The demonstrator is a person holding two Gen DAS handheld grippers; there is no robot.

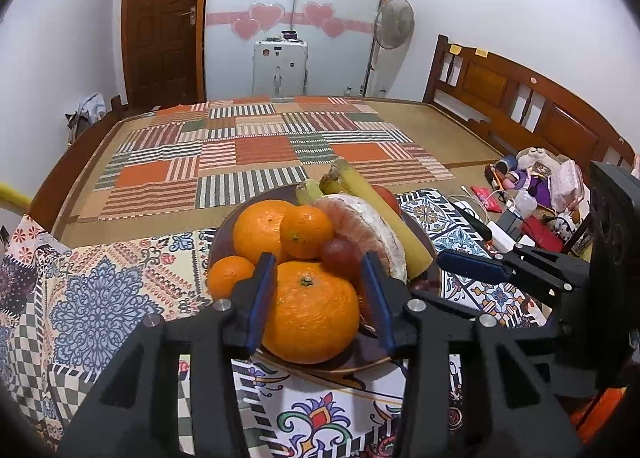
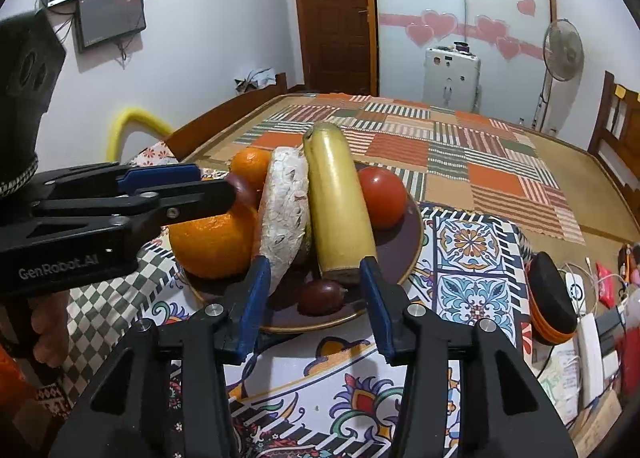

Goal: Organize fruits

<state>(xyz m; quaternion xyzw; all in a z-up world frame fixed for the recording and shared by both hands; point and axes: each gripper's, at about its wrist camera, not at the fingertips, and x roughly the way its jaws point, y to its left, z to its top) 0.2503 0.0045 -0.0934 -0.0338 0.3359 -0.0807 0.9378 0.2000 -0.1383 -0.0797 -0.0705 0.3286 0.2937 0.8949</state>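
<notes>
A dark brown plate (image 1: 360, 366) (image 2: 404, 242) on the patterned cloth holds the fruit. On it lie a large orange (image 1: 312, 314) (image 2: 216, 242), smaller oranges (image 1: 260, 230), a peeled pomelo wedge (image 1: 368, 226) (image 2: 286, 202), a banana (image 1: 372, 194) (image 2: 340, 194), a red tomato (image 2: 382, 196) and a dark grape (image 1: 340, 258). My left gripper (image 1: 319, 262) is open, its blue pads on either side of the large orange, with a gap at the right pad. My right gripper (image 2: 313, 264) is open at the plate's near rim, the banana's end and a dark round fruit (image 2: 322, 296) between its fingers, untouched.
The cloth lies on a bed with a striped patchwork mat (image 1: 256, 154) and a wooden headboard (image 1: 520, 94). Clutter of toys, cables and boxes (image 1: 540, 194) sits to the right, with a black and orange case (image 2: 552, 298). A person's fingers (image 2: 48, 330) hold the left gripper's handle.
</notes>
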